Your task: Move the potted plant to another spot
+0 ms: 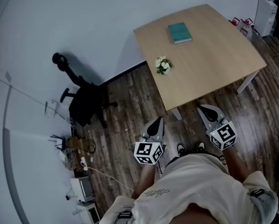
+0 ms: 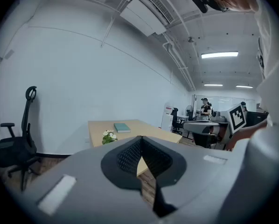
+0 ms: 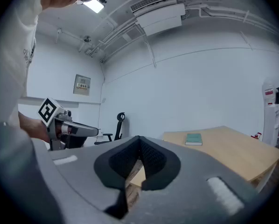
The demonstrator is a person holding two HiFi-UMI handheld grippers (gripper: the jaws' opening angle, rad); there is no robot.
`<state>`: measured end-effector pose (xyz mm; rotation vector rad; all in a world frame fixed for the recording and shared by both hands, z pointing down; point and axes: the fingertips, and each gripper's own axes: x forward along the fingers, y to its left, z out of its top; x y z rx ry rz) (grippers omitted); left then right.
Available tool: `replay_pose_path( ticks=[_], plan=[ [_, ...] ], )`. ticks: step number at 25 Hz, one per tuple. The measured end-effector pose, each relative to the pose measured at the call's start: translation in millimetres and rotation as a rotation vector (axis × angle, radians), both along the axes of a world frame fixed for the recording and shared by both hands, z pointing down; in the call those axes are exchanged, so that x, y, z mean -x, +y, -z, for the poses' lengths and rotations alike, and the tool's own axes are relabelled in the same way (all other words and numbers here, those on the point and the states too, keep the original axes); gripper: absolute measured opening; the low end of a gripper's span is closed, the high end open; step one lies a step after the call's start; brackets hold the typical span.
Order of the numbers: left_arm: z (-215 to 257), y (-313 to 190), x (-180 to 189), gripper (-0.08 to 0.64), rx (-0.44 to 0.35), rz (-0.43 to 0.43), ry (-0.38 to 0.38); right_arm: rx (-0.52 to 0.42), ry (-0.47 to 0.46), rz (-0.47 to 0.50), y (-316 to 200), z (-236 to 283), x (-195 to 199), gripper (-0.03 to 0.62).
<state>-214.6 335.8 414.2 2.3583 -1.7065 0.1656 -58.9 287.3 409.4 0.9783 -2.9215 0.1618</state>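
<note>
The potted plant [image 1: 163,65], small with white flowers, stands near the left edge of the light wooden table [image 1: 214,55]; the left gripper view shows the plant [image 2: 109,136] there too. Both grippers hover over the floor in front of the table, well short of the plant. My left gripper [image 1: 157,121] is shut and empty, its jaws meeting at the tips [image 2: 140,138]. My right gripper [image 1: 202,108] is also shut with nothing in it [image 3: 139,138]. Each gripper view shows the other gripper beside it: the right gripper [image 2: 209,125] and the left gripper [image 3: 69,129].
A teal book [image 1: 180,33] lies at the far side of the table. A black office chair [image 1: 86,101] stands by the wall at left, with cables and small devices [image 1: 79,171] on the floor below it. A white cabinet [image 1: 268,8] is at the far right. People [image 2: 205,107] stand far off.
</note>
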Motion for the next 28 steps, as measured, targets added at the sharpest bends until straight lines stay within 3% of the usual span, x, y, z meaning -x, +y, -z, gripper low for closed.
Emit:
replay_pose_path(
  ticks=[14, 17, 21, 28],
  plan=[
    [-2.1, -3.3, -6.3, 0.021, -0.025, 0.002, 0.030, -0.001, 0.009, -0.014, -4.3, -6.7, -10.0, 0.003],
    [-5.3, -5.1, -4.9, 0.222, -0.017, 0.006, 0.020, 0.003, 0.010, -0.018, -4.1, -8.4, -10.6, 0.003],
    [-9.0, -8.4, 3.0, 0.339, -0.004, 0.030, 0.006, 0.000, 0.011, -0.026, -5.0, -7.4, -10.5, 0.003],
    [-14.1, -14.3, 6.1, 0.362, -0.002, 0.012, 0.011, -0.002, 0.018, -0.063, -14.6, -4.9, -14.2, 0.002]
  ],
)
